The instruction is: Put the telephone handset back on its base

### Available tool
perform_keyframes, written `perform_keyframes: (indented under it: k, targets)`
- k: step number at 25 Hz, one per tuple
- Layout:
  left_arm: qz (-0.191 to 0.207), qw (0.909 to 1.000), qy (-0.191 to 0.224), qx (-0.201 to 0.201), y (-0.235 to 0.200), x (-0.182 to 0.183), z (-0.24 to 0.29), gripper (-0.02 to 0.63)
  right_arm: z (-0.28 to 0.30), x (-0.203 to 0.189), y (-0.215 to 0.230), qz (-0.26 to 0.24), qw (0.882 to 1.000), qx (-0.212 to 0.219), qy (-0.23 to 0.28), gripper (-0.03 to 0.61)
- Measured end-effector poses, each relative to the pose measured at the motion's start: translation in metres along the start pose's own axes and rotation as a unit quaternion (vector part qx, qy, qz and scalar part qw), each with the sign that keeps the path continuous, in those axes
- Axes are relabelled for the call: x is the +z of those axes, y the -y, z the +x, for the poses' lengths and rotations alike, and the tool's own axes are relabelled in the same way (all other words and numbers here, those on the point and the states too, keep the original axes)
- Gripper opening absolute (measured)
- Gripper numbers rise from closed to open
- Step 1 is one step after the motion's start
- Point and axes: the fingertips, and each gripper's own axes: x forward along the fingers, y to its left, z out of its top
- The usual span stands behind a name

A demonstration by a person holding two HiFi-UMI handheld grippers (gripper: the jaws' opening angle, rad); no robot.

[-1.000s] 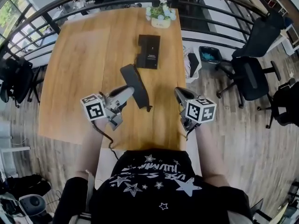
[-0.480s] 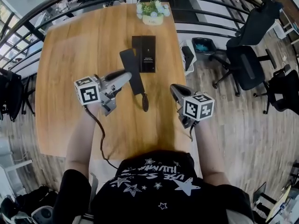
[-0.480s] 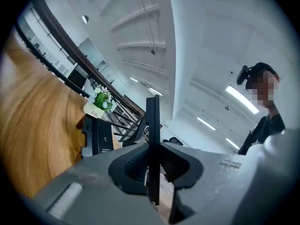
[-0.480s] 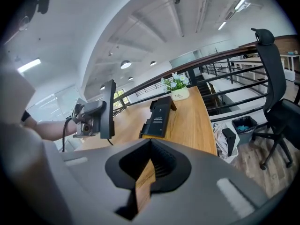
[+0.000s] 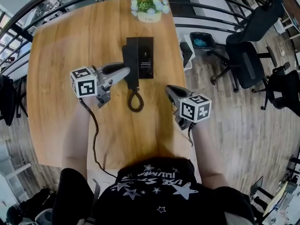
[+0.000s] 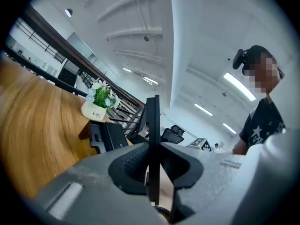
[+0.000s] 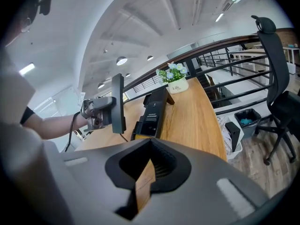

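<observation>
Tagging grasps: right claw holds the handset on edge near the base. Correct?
No. The left claw holds the handset, pads pressed on both its sides, as the left gripper view shows. The rest stands: it is on edge, near the base.

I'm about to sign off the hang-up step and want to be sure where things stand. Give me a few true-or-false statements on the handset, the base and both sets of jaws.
1. The left gripper has its jaws clamped on the handset. True.
2. The handset lies seated on the base. False: it is held on edge at the base's left side.
3. The right gripper holds the coiled cord. False: nothing is between its jaws.
4. A flower pot stands beyond the base. True.
</observation>
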Motion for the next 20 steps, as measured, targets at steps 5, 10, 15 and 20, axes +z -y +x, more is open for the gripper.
perform_keyframes:
  k: [5,10,15,20]
  targets:
    - [0.005,0.9999,-0.01,0.001,-0.024,0.003,0.006,0.075,0.012,-0.004,0.008,0.013,1.0,0.004,-0.011,0.002]
    - [-0.007,0.9999,-0.008,0.002,-0.046,0.007,0.011,0.075,0.02,-0.003,0.02,0.032,0.999,0.003,-0.009,0.002]
    - [-0.013,0.9999,-0.006,-0.004,-0.061,0.005,0.017,0.075,0.025,-0.004,0.024,0.034,0.999,0.007,-0.011,0.003]
    - [-0.021,0.9996,-0.014,-0.012,-0.068,-0.001,0.021,0.075,0.028,-0.007,0.026,0.039,0.999,0.008,-0.014,0.003]
